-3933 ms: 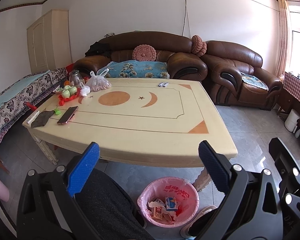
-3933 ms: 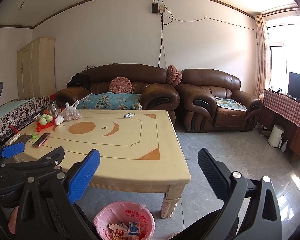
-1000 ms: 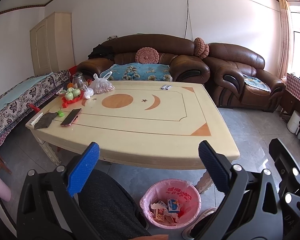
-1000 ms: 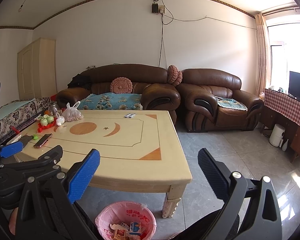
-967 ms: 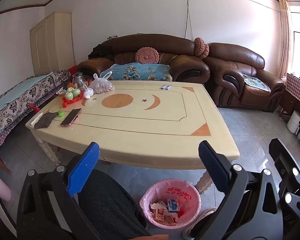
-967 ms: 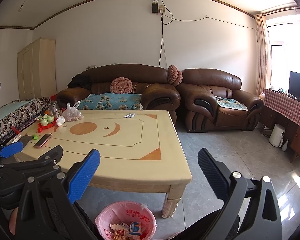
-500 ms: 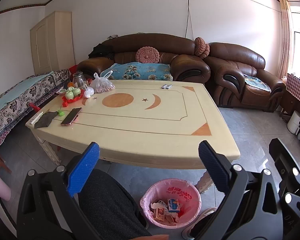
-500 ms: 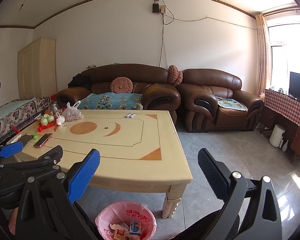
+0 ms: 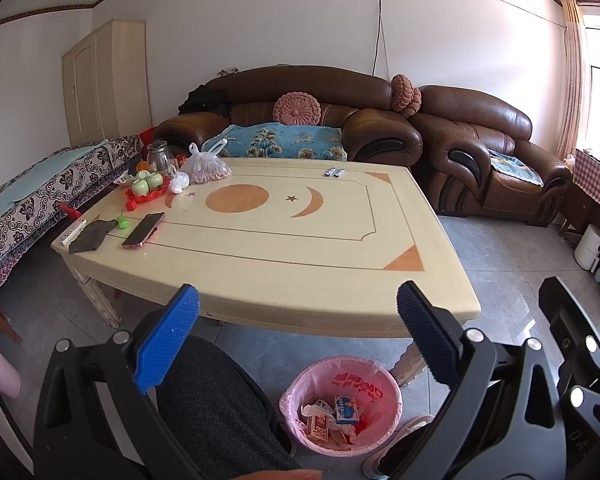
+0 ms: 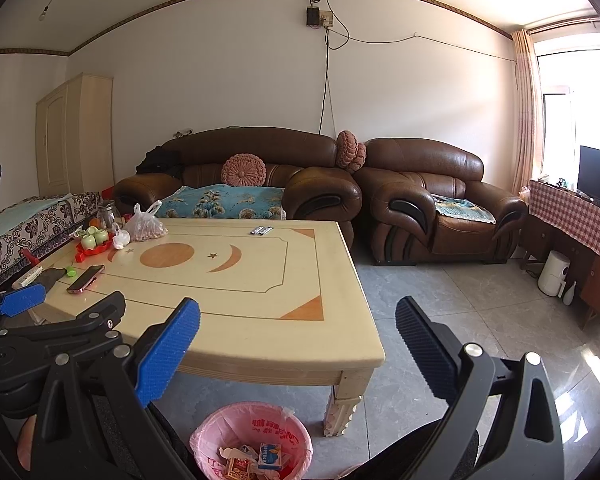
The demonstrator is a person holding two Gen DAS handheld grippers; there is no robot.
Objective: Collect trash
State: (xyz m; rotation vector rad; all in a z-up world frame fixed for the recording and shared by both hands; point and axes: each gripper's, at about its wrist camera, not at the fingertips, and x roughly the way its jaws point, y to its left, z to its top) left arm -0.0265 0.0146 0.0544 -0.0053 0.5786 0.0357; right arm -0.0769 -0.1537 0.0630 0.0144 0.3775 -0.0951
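Your left gripper (image 9: 298, 332) hangs over the near edge of the table (image 9: 292, 264) with its blue-padded fingers spread wide and nothing between them. Your right gripper (image 10: 298, 344) is spread just as wide and also holds nothing, off the table's near right corner. The pink-lined trash bin (image 9: 342, 404) stands on the floor below the near table edge, beside the table leg, with small boxes and wrappers inside. At the far left end of the table sit a phone (image 9: 143, 230), a red tray of green cups (image 9: 146, 190) and a knotted plastic bag (image 9: 206, 168).
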